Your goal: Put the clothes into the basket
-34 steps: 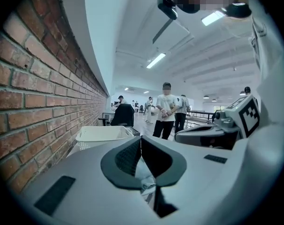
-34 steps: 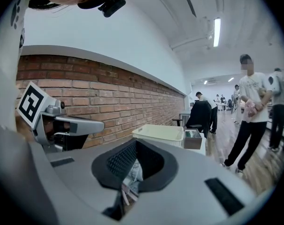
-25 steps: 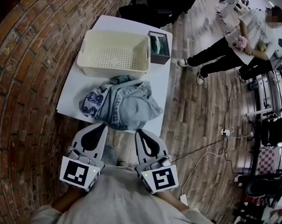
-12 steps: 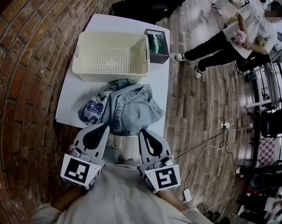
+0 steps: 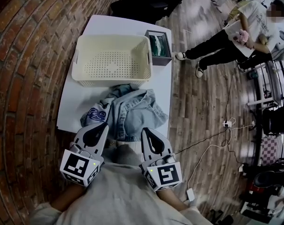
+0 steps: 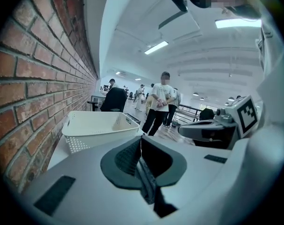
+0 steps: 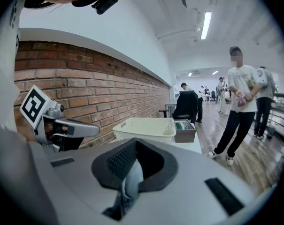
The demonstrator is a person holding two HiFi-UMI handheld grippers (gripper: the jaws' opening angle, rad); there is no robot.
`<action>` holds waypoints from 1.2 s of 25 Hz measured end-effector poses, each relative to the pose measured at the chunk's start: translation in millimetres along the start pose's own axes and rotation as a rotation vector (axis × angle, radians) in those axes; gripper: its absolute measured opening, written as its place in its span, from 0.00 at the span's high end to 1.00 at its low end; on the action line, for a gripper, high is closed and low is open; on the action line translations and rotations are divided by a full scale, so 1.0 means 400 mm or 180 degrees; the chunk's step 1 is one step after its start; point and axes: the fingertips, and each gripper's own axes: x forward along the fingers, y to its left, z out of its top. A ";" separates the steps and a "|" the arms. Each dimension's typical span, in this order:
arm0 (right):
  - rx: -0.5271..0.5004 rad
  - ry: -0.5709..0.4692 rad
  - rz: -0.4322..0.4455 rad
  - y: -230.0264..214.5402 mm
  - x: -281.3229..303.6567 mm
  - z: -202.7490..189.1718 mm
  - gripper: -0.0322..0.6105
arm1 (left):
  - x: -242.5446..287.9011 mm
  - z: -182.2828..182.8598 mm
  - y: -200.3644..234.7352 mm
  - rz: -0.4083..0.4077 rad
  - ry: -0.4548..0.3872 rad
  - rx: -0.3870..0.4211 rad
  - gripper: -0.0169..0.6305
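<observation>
A pile of clothes (image 5: pixel 132 110), blue denim with a patterned dark-and-white garment (image 5: pixel 95 115) at its left, lies on the white table (image 5: pixel 70 102) near its front edge. Behind it stands the empty cream basket (image 5: pixel 112 81), which also shows in both gripper views (image 6: pixel 97 125) (image 7: pixel 146 125). My left gripper (image 5: pixel 103 125) and right gripper (image 5: pixel 146 131) are side by side at the front edge of the pile, both shut with nothing held. A strip of denim (image 7: pixel 131 182) shows past the right jaws.
A dark box (image 5: pixel 159 47) sits against the basket's right end. A brick wall (image 5: pixel 29 55) runs along the table's left side. People (image 5: pixel 231 36) stand on the wooden floor to the right, where cables (image 5: pixel 212 146) lie.
Both grippers have come closer to the clothes pile, their tips now at its front edge. Their jaws stay shut. The clothes and basket have not moved.
</observation>
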 end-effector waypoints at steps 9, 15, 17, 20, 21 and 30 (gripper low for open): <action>-0.0030 0.0153 0.0087 -0.045 0.064 -0.021 0.94 | 0.040 -0.021 0.054 0.0099 0.0167 -0.0197 0.96; -0.0013 0.0255 0.0107 -0.078 0.102 -0.038 0.94 | 0.070 -0.056 0.086 0.0114 0.0334 -0.0309 0.94; 0.0017 0.0298 0.0155 -0.084 0.112 -0.051 0.94 | 0.078 -0.066 0.100 0.0145 0.0342 -0.0340 0.86; 0.0062 0.0388 0.0218 -0.096 0.125 -0.077 0.91 | 0.086 -0.091 0.118 0.0170 0.0407 -0.0423 0.75; 0.0078 0.0419 0.0237 -0.099 0.129 -0.086 0.86 | 0.087 -0.099 0.124 0.0181 0.0440 -0.0445 0.72; 0.0276 0.0652 0.0237 -0.136 0.158 -0.152 0.46 | 0.104 -0.145 0.173 0.0278 0.0524 -0.0580 0.45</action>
